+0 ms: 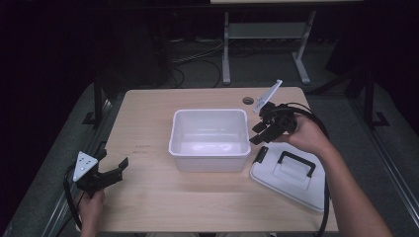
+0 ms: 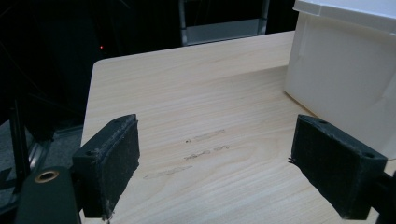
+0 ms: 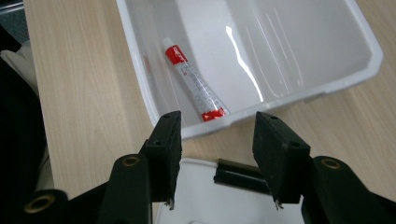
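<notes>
White bin [image 1: 209,148] sits near the middle of the counter [image 1: 148,197], its rim open to the top. Inside it, seen in the right gripper view, a white tube [image 3: 194,83] with a red cap and a red band lies flat on the bin floor, close along one side wall. Just beside the bin, toward the counter's right edge and near front corner, lies the white lid [image 1: 289,175] with its black handle up and a black latch on the end that faces the bin.

Right claw [image 1: 260,133] hangs above the counter between the bin's right wall and the lid, held by the person's right hand [image 1: 306,136]. Its jaws stand partly spread with nothing between them; they frame the bin's rim and the lid's latch [image 3: 240,177] below.

Left claw [image 1: 114,170] rests low near the counter's front left corner, well apart from the bin, jaws spread wide and empty over bare wood.
</notes>
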`<state>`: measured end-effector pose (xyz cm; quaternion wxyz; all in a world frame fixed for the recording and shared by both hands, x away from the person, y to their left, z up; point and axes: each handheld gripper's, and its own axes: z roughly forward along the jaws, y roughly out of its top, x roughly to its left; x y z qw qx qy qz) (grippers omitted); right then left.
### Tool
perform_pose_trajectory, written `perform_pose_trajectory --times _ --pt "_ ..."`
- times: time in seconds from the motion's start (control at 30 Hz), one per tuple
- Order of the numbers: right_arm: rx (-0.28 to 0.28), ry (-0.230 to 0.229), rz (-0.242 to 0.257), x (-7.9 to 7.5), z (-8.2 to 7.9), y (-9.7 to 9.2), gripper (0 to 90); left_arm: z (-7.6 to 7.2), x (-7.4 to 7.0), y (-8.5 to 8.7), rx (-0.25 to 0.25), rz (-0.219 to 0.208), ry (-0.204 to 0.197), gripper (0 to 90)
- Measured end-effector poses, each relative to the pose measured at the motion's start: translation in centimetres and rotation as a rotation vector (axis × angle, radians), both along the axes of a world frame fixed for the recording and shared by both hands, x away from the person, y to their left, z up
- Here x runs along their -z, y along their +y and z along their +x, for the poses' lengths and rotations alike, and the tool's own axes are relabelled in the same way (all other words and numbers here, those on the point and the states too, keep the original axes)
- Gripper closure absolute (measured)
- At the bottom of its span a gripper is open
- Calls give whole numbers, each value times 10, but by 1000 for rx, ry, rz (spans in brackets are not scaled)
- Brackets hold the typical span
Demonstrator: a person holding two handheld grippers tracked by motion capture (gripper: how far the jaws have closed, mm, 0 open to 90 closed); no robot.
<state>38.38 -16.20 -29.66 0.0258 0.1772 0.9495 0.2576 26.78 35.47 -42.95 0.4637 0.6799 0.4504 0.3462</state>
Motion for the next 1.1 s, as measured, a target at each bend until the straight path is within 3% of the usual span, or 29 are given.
perform_pose_trajectory --times 0.53,1.1 --pt "84 10 11 14 -7 -39 497 0 0 -1 1 6 2 147" --pt "168 42 -13 46 -13 -77 480 0 0 0 -1 5 1 147"
